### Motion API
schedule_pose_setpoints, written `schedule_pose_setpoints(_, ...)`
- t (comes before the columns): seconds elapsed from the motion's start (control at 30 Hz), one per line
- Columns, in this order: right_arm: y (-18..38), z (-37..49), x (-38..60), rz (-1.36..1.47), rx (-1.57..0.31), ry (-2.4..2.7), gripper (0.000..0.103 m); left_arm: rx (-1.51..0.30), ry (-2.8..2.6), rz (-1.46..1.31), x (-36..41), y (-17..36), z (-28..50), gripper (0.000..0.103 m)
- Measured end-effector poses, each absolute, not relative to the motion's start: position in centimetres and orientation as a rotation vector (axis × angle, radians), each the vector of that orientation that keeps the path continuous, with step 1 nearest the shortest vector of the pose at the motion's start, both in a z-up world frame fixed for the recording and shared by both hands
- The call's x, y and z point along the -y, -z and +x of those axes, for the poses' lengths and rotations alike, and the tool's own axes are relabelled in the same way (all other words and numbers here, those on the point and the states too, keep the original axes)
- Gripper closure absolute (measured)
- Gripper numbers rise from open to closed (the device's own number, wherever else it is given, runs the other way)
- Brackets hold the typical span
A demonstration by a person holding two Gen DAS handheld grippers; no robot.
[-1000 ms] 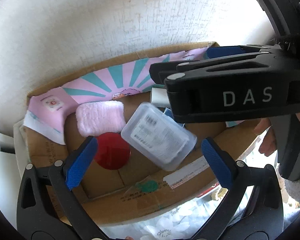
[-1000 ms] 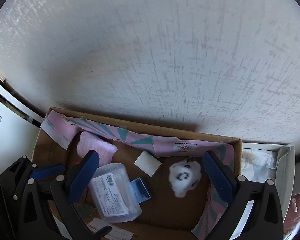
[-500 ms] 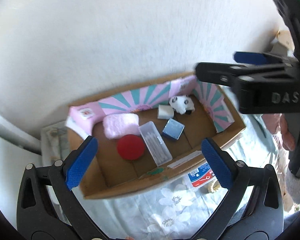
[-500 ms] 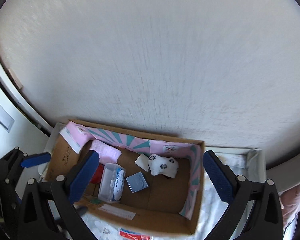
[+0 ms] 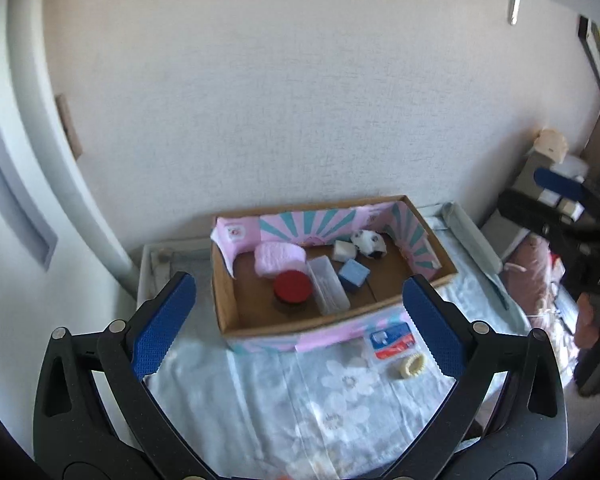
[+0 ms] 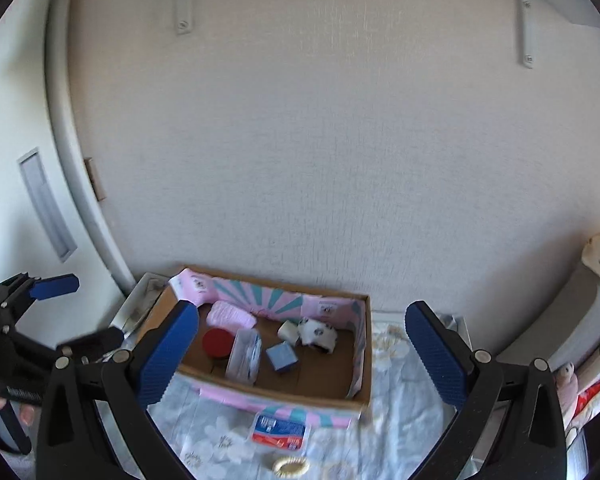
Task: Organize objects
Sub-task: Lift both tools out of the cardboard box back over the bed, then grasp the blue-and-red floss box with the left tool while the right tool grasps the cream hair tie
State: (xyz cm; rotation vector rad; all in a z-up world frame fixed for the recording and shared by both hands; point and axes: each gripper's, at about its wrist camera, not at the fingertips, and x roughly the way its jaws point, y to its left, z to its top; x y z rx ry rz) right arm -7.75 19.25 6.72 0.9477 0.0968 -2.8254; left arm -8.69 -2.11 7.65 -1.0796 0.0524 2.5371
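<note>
A cardboard box [image 5: 228, 300] [image 6: 362, 360] with pink and teal lining stands on a floral cloth against the wall. Inside lie a pink fluffy cloth [image 5: 278, 258] [image 6: 230, 316], a red round lid [image 5: 293, 287] [image 6: 218, 342], a clear plastic case [image 5: 327, 285] [image 6: 244, 354], a blue square box [image 5: 354, 274] [image 6: 282, 356], a white block [image 5: 344, 250] [image 6: 288, 330] and a white spotted plush [image 5: 368, 242] [image 6: 318, 334]. My left gripper [image 5: 300, 320] and right gripper [image 6: 302, 354] are both open, empty, held high and back from the box.
In front of the box on the floral cloth [image 5: 300, 400] lie a blue and red packet [image 5: 392, 340] [image 6: 278, 432] and a cream hair tie [image 5: 410, 366] [image 6: 290, 466]. A wall stands behind. Clutter [image 5: 536, 264] sits to the right.
Both grippers have pulled up and back from the box, so it now looks small and far. The box contents have not moved.
</note>
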Motion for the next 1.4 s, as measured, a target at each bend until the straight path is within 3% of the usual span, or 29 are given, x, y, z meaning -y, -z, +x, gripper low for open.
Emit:
schedule_pose_setpoints(0.43,-5.6,-1.3,-19.1,0.956,-0.011,2.842,0.0,-0.056,-2.548,-1.047,4.0,-7.6,-3.8,0.0)
schedule_pose_setpoints(1.0,-2.8,1.9,-21.1,0.978,-0.127,2.765,0.0,0.052,-2.562,-1.147,2.4,-5.7,-1.8,0.0)
schedule_pose_setpoints(1.4,2.9,2.4,-23.3,1.035,-0.139,2.674,0.0,0.038,-2.443,-1.288,-1.9,-0.4,-2.6,0.0)
